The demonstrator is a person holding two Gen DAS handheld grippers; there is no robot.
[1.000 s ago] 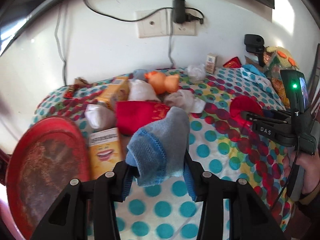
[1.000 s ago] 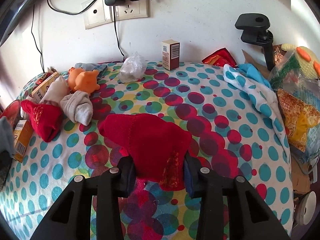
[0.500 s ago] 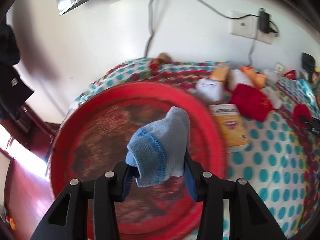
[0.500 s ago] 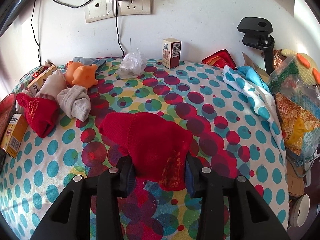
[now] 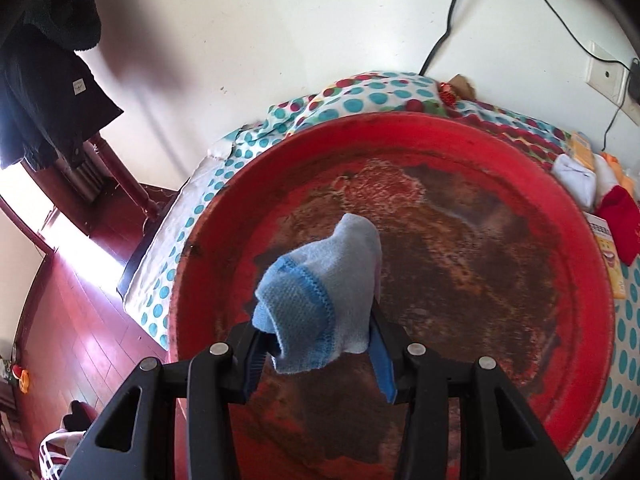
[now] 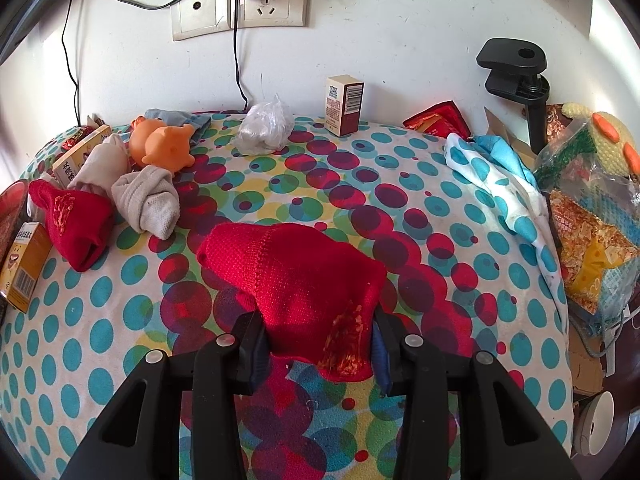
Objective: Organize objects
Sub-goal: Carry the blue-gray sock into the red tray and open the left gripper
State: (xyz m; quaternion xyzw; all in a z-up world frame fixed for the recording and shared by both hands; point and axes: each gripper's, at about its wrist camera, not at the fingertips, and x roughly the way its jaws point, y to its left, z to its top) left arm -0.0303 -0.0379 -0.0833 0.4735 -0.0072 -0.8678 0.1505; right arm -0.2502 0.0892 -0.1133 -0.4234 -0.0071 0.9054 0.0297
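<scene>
The dotted counter [image 6: 420, 216] is the biggest thing here, covered in a cloth of teal, red and yellow spots, and everything else is placed from it. At the counter's left end sits a wide red tray [image 5: 572, 280] (its floor worn brown and patchy) with nothing lying in it. The left claw [image 5: 320, 344] hangs over the tray's middle; its jaws are opening, and a blue sock [image 5: 320, 292] is between them, still caught by the pads and clear of the tray floor. Over the counter's near middle the right claw [image 6: 318, 344] is clenched on a red sock [image 6: 296, 276], whose toe drapes forward onto the cloth. Toward the counter's left side lie a second red sock [image 6: 76, 224], a grey sock bundle [image 6: 146, 200] and an orange rubber toy [image 6: 164, 144], close together. A small brown carton [image 6: 344, 104] stands upright at the counter's back edge, by the wall.
</scene>
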